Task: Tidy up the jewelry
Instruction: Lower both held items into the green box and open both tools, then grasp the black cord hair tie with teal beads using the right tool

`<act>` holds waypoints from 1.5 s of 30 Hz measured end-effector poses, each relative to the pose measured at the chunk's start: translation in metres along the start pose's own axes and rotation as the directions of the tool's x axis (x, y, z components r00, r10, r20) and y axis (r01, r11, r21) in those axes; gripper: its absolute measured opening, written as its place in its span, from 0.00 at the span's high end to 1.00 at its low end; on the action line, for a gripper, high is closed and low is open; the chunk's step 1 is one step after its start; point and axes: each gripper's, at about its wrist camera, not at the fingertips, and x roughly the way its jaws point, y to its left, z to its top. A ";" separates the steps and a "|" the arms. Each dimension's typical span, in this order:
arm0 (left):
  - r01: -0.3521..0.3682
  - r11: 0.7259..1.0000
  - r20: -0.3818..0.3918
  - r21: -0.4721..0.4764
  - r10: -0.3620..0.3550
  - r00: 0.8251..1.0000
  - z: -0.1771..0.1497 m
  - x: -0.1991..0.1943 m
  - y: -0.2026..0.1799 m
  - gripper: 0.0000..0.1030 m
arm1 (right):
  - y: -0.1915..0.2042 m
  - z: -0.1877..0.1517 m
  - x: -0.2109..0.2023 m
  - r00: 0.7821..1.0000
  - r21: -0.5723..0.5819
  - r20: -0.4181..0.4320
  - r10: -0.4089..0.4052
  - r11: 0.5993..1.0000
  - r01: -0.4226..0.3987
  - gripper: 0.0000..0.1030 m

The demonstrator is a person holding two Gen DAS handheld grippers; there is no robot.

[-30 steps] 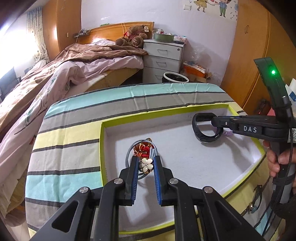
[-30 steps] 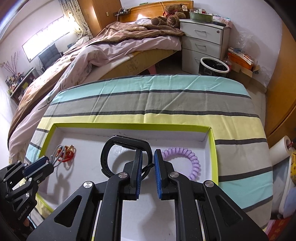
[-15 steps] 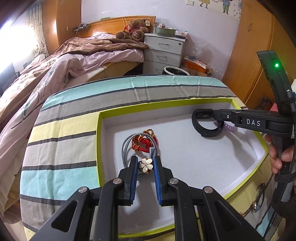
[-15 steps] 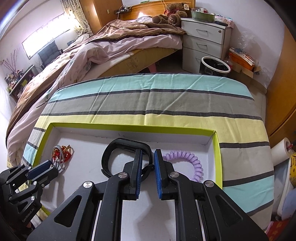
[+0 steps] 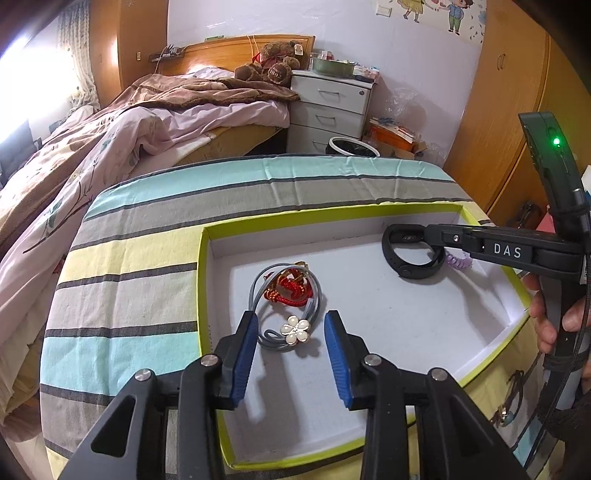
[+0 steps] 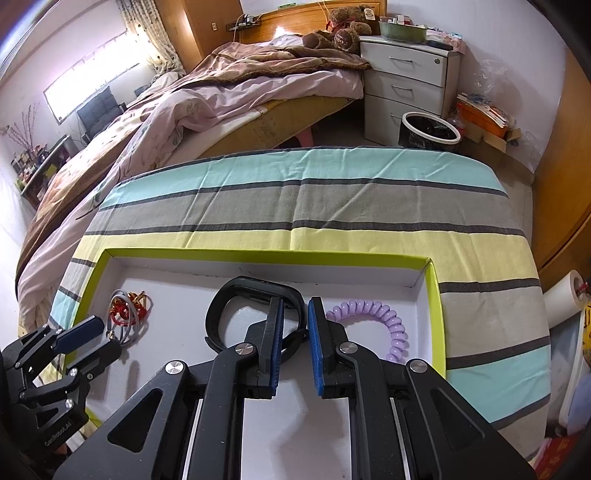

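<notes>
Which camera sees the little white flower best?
The left wrist view. The white flower charm lies right in front, between the open left gripper fingers, petals clear, on a grey cord in the tray. The right wrist view shows only the cord bundle far off; the flower cannot be made out.

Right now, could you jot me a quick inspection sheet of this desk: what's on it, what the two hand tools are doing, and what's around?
Surface: striped cloth over the table, with a white tray with a green rim on it.
Job's things: grey hair tie with a flower charm and a red cord bracelet lie together in the tray; black wristband and purple spiral hair tie lie beside each other.
Clutter: nothing seen in the tray beyond these.
Tools: left tool open, fingers either side of the flower charm; right tool nearly closed around the wristband's edge.
Cables: black cable by the right hand.
Surroundings: bed, teddy bear, drawers, bin.
</notes>
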 end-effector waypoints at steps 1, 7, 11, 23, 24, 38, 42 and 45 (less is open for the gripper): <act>0.004 1.000 0.005 -0.001 -0.004 1.000 0.000 -0.002 0.000 0.64 | -0.001 -0.001 -0.002 1.000 0.001 0.002 0.005 1.000 -0.005 0.84; 0.032 0.999 0.041 -0.005 -0.032 0.999 -0.003 -0.022 -0.005 0.52 | 0.001 -0.007 -0.019 0.999 0.000 0.032 0.028 1.000 -0.028 0.81; 0.038 0.999 0.065 -0.002 -0.038 0.997 -0.009 -0.041 -0.010 0.52 | 0.003 -0.015 -0.037 0.997 -0.006 0.059 0.044 0.999 -0.043 0.78; 0.048 0.998 0.115 -0.042 -0.043 0.992 -0.045 -0.090 -0.013 0.51 | -0.001 -0.060 -0.095 0.989 0.008 0.138 0.058 0.998 -0.060 0.66; 0.052 0.997 0.120 -0.051 -0.046 0.992 -0.048 -0.093 -0.012 0.51 | -0.002 -0.064 -0.098 0.988 0.004 0.141 0.056 0.998 -0.058 0.66; 0.068 0.994 0.143 -0.088 -0.055 0.988 -0.092 -0.129 -0.007 0.51 | 0.002 -0.131 -0.115 0.989 -0.022 0.121 0.089 0.996 -0.087 0.66; 0.065 0.992 0.137 -0.107 -0.050 0.989 -0.104 -0.133 -0.002 0.51 | 0.006 -0.145 -0.107 0.992 -0.041 0.089 0.094 0.995 -0.091 0.66; 0.050 0.993 0.127 -0.107 -0.037 0.991 -0.113 -0.134 0.001 0.51 | 0.009 -0.153 -0.102 0.993 -0.049 0.072 0.094 0.995 -0.091 0.66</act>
